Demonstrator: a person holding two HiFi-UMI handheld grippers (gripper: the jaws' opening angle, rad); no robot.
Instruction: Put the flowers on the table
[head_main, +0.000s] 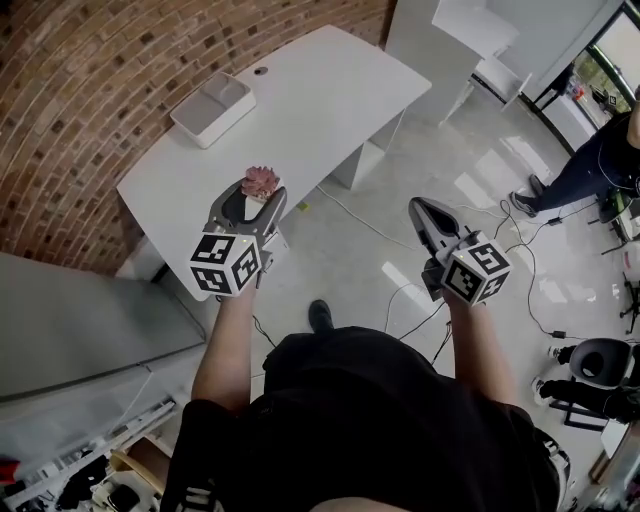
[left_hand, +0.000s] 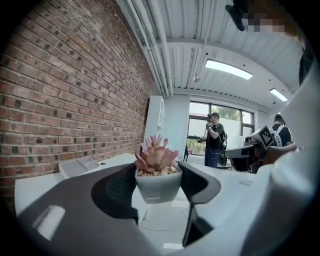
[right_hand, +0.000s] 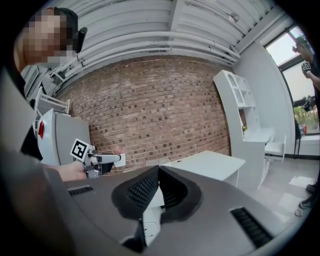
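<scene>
A small white pot with a pink succulent (left_hand: 156, 170) is clamped between the jaws of my left gripper (left_hand: 158, 186). In the head view the flower pot (head_main: 262, 184) hangs over the near edge of the long white table (head_main: 300, 110), still held by the left gripper (head_main: 255, 200). My right gripper (head_main: 424, 215) stays off the table, over the floor, with its jaws meeting at the tips and nothing between them. The right gripper view shows those jaws (right_hand: 157, 172) closed and the left gripper with the pot (right_hand: 102, 159) off to the left.
A white tray (head_main: 212, 108) sits on the table's far left part near the brick wall. A grey cabinet (head_main: 80, 320) stands left of me. Cables run across the floor (head_main: 400, 240). A person (head_main: 590, 165) stands at the right; white shelving (head_main: 450, 50) lies beyond the table.
</scene>
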